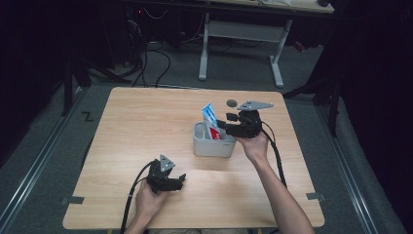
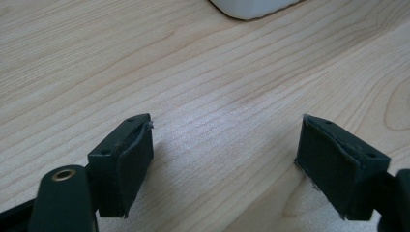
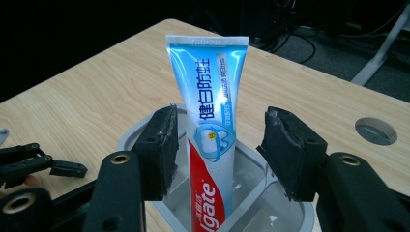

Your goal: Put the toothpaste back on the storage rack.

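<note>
Glossy toothpaste tube (image 3: 211,145), smooth plastic holder (image 1: 213,146), matt wood-grain table (image 1: 146,126)

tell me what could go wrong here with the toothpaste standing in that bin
1. The right gripper is open around the tube, which stands unheld in the bin; a nudge from one of the fingers could tip it.
2. The bin is small and looks light, and the left gripper rests away from it, so it may slide.

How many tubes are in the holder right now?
1: a toothpaste tube stands upright in the grey holder, between the right gripper's open jaws. Anything lower inside could be hidden.
</note>
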Tool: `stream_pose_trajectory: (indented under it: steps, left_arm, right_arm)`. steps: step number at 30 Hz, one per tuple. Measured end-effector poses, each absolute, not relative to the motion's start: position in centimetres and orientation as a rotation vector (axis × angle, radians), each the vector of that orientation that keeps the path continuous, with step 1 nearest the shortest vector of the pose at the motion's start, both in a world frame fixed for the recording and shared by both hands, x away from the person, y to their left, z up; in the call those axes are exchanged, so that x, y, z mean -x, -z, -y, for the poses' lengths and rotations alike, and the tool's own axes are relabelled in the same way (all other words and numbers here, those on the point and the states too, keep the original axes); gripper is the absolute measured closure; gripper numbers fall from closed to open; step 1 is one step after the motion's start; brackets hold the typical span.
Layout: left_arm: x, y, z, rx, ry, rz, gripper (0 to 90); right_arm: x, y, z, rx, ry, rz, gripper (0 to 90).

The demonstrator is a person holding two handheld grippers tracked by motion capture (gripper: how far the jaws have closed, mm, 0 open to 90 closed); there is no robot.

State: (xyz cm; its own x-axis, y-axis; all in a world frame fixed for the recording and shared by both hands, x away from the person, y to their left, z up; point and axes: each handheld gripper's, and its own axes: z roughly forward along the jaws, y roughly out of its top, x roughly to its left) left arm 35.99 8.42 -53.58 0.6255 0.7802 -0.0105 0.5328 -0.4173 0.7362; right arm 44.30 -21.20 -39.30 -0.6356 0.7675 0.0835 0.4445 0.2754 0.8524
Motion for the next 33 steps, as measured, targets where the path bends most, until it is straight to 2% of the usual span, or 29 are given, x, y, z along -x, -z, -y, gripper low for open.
stream_pose_trajectory:
  steps: [33]
  left_arm:
    - [-36.0, 53.6, -8.5, -2.113, -0.434, -1.035, 21.4]
  right_arm:
    - [-41.7, 37.9, 25.5, -1.149, -1.314, -2.099, 49.1]
